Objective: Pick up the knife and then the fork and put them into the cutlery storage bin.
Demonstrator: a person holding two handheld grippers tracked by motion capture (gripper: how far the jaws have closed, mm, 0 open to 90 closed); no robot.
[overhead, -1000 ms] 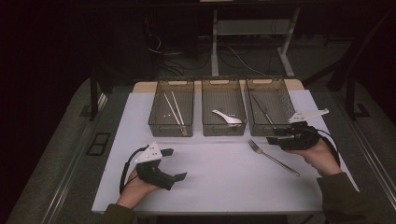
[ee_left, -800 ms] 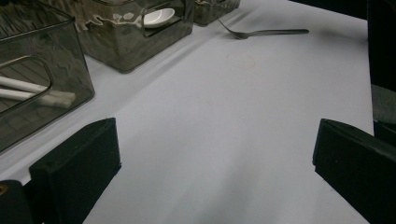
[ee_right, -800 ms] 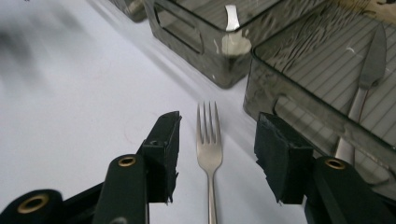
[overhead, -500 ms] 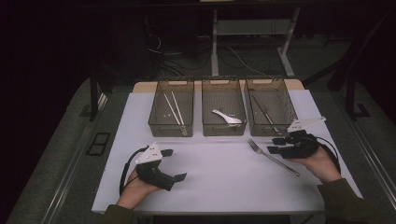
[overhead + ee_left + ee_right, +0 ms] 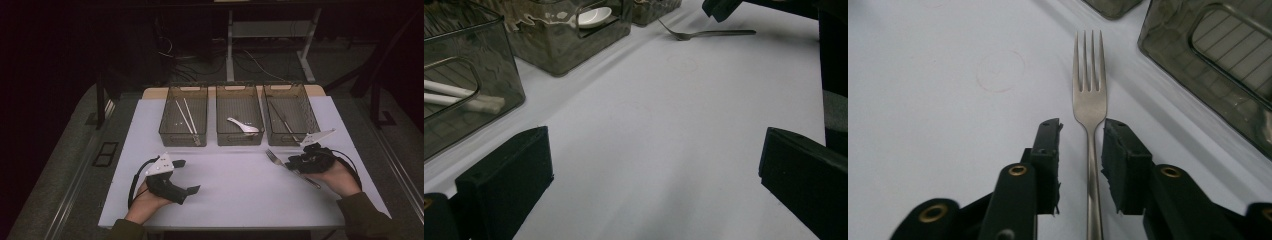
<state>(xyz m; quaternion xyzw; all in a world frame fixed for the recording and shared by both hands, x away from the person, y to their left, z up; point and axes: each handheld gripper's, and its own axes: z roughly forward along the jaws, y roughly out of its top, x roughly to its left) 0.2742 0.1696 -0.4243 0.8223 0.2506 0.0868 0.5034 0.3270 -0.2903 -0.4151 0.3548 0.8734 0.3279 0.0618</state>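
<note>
Looking down from the high view, the fork (image 5: 291,167) lies flat on the white table (image 5: 235,190) just before the right-hand bin (image 5: 290,120), with the right gripper (image 5: 295,163) lowered over its handle; the left gripper (image 5: 192,189) rests apart.

The left gripper view has its jaws spread wide over bare table.

In the right gripper view the jaws have just been closing and straddle the fork's neck (image 5: 1090,135) without touching. Being thin and flat, it could slip or pivot if the pads skim over it.
</note>
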